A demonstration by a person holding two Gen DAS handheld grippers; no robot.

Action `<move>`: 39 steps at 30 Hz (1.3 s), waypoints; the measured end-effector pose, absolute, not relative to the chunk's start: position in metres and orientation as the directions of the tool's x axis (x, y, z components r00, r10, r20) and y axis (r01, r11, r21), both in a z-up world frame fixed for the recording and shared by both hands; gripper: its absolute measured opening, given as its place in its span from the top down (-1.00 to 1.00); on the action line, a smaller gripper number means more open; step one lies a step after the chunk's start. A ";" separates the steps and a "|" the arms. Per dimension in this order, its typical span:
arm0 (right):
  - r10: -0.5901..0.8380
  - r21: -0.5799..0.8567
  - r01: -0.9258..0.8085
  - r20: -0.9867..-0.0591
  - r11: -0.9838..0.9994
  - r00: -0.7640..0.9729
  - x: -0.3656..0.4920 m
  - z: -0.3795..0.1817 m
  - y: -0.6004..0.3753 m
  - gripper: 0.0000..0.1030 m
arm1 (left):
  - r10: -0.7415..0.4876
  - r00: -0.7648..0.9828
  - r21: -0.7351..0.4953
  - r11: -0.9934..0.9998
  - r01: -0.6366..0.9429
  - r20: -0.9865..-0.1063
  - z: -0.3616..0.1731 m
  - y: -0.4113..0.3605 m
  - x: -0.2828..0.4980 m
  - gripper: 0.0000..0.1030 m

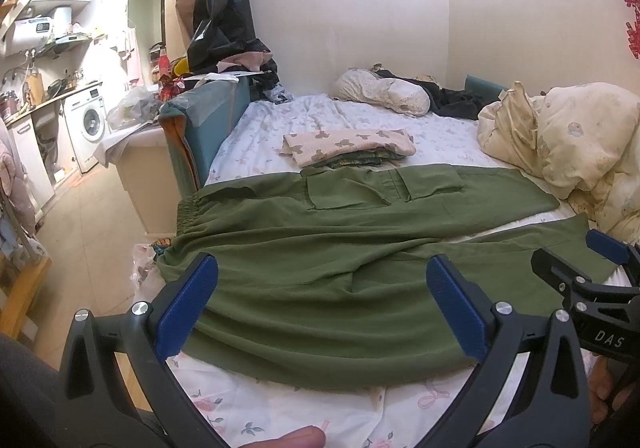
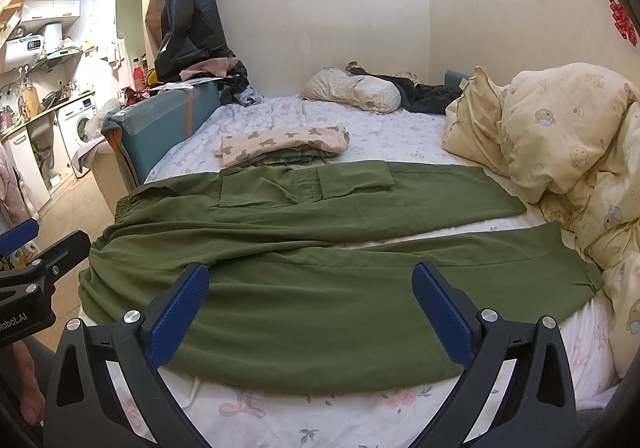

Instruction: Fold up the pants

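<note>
1 pair of green pants (image 1: 328, 248) – laid flat across the near part of the bed (image 1: 280, 416), waistband at the left by the bed edge, 2 legs running right and splitting apart toward the hems, 2 cargo pockets showing on the far leg. Just behind the pants, 1 small stack of folded clothes (image 1: 348, 146), bear-print piece on top, approx 2–3 layers, can't count exactly. 1 pillow (image 1: 380, 90) at the far end w/ dark clothing beside it; 1 cream duvet (image 1: 572, 144) bunched at right.

2 claws: left claw (image 1: 322, 308) spread wide, nothing between its blue pads, over the waist end. Right claw (image 2: 310, 312) also spread wide, empty, over the near leg.

Past the bed on the left – 1 washing machine (image 1: 90, 124) under a kitchen desk (image 1: 52, 100).
</note>
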State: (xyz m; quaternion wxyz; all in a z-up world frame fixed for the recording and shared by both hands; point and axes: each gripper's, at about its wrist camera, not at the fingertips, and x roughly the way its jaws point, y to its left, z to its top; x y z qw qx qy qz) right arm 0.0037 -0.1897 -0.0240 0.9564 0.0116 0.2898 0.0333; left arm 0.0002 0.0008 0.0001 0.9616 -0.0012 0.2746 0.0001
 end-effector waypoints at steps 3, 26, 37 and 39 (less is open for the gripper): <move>0.071 0.041 -0.057 -0.553 0.997 0.830 0.003 -0.024 -0.190 -1.00 | -0.001 0.849 -0.003 1.000 0.000 -0.528 0.000 0.001 0.001 -0.99; 0.073 0.040 -0.062 -0.551 0.997 0.832 0.007 -0.020 -0.189 -1.00 | 0.002 0.851 0.000 1.000 -0.002 -0.525 0.007 0.006 0.002 -0.99; 0.075 0.040 -0.064 -0.551 0.997 0.831 0.007 -0.020 -0.189 -1.00 | 0.002 0.853 -0.001 1.000 -0.002 -0.522 0.009 0.014 0.003 -0.99; 0.073 0.039 -0.061 -0.550 0.997 0.832 0.007 -0.020 -0.189 -1.00 | 0.002 0.853 -0.001 1.000 -0.003 -0.522 0.010 0.015 0.003 -0.99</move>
